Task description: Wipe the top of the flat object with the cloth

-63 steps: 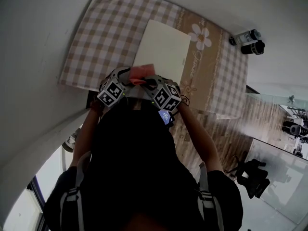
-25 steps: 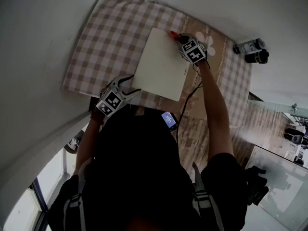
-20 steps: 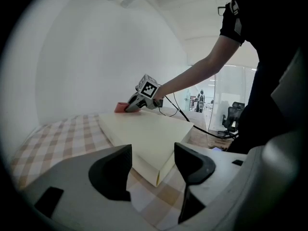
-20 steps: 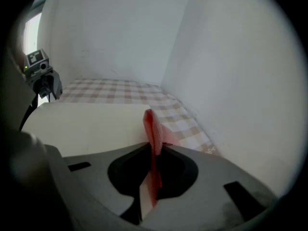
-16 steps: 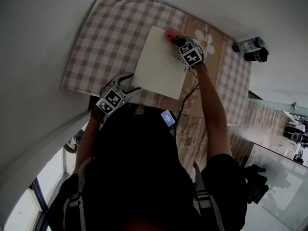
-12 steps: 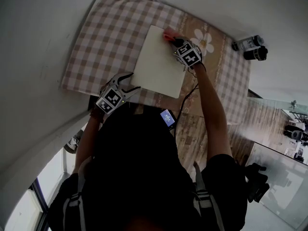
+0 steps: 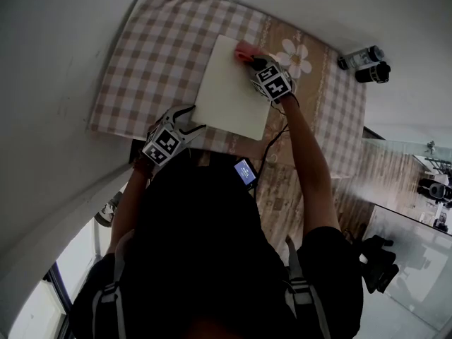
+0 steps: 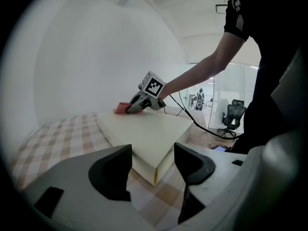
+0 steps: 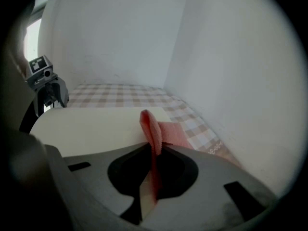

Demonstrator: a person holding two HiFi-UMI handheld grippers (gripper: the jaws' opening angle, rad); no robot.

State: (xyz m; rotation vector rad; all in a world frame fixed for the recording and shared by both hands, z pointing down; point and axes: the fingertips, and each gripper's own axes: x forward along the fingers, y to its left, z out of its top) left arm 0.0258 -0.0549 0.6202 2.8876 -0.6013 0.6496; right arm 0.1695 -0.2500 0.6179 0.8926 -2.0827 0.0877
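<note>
The right gripper point(image 9: 153, 154) pinches a fold of the pink cloth point(image 9: 153, 121) at the far corner of the thick cream board point(image 7: 229, 87). The left gripper point(image 8: 151, 163) is spread wide and empty by the near corner. The cloth looks soft and floppy, so a tight pinch seems best.

The pink cloth point(image 7: 245, 50) lies bunched at the far corner of the thick cream slab point(image 7: 229, 90).
</note>
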